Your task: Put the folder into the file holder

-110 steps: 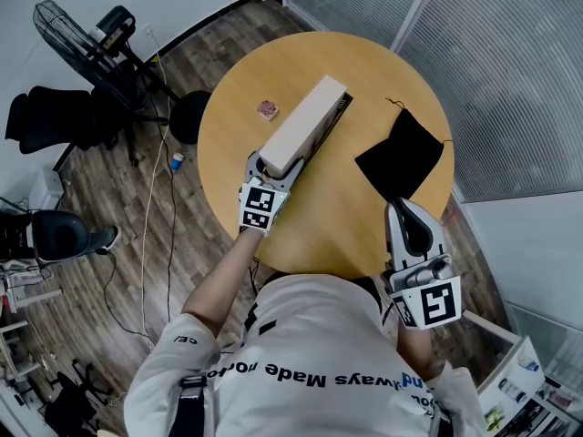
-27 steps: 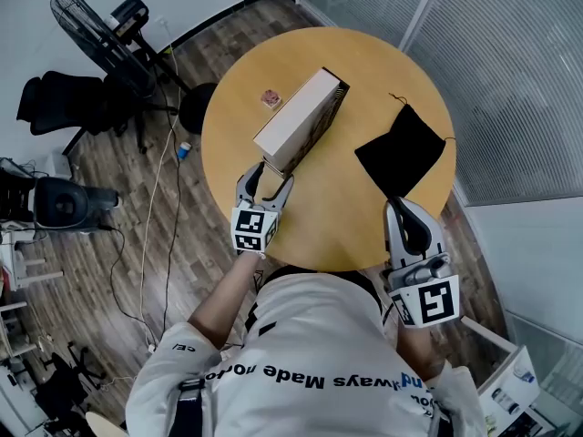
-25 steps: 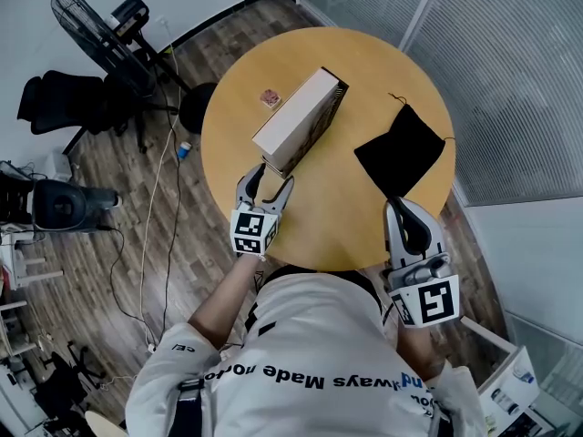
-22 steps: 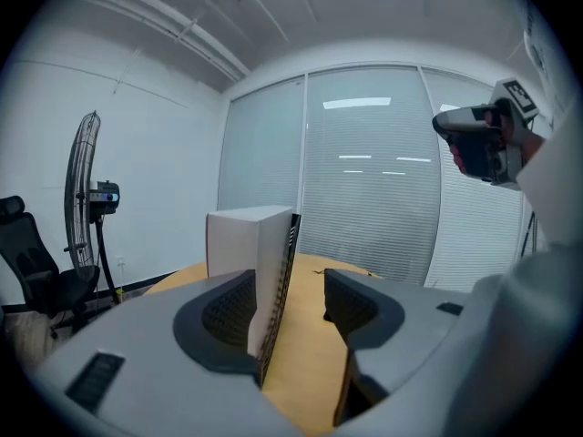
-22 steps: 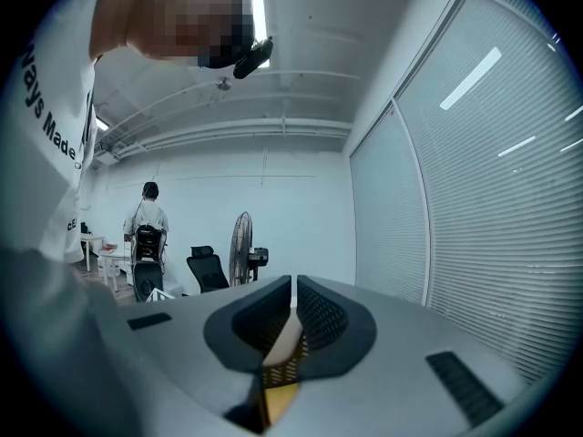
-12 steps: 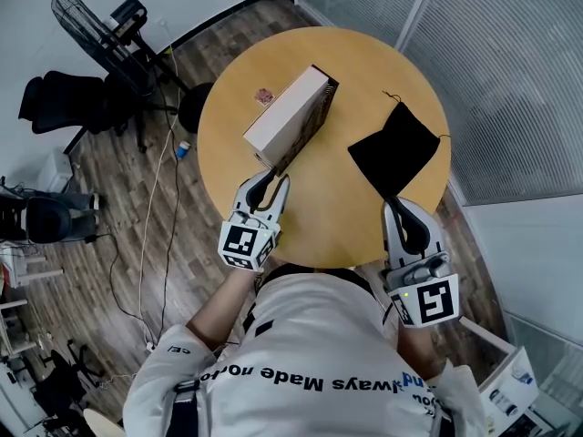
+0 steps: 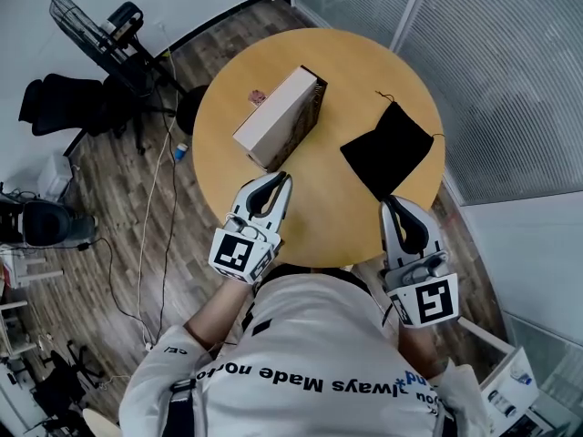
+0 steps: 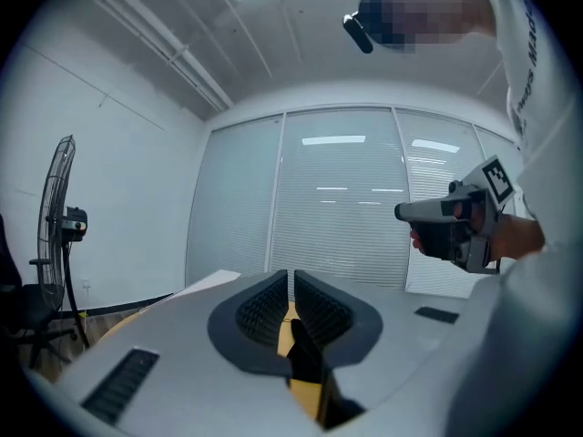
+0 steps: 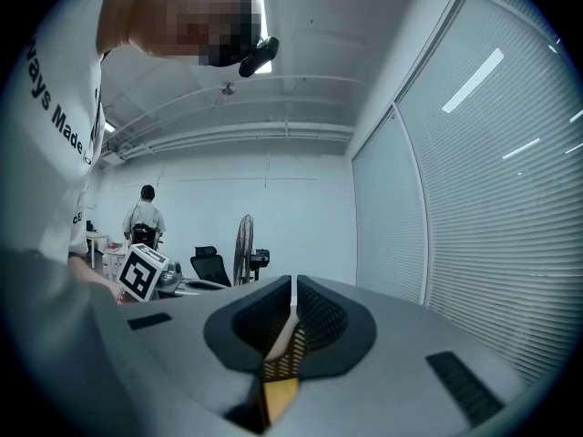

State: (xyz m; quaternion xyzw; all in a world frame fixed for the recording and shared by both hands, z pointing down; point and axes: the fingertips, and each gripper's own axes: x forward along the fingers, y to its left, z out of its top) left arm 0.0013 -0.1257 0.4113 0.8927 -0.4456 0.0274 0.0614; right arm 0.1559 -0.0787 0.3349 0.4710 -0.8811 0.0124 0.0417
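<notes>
A beige box-shaped file holder (image 7: pixel 276 127) stands on the round wooden table (image 7: pixel 346 71), its dark open side facing right. A flat black folder (image 7: pixel 387 148) with a thin cord lies to its right. My left gripper (image 7: pixel 283 181) hovers above the table's near edge, just short of the holder's near end and apart from it. Its jaws have just been closing and now meet with nothing between them (image 8: pixel 291 279). My right gripper (image 7: pixel 393 204) hangs near the folder's near corner, shut and empty (image 9: pixel 293 288).
A small pinkish object (image 7: pixel 258 96) sits on the table left of the holder. Office chairs (image 7: pixel 55 107), a standing fan (image 7: pixel 77 16) and cables occupy the floor at left. A glass wall with blinds (image 7: pixel 510 71) runs along the right. A person (image 9: pixel 146 217) stands far back.
My left gripper has let go of the holder's near end, drawn back toward my body and risen, and its jaws have gone from open to shut. The right gripper has barely shifted.
</notes>
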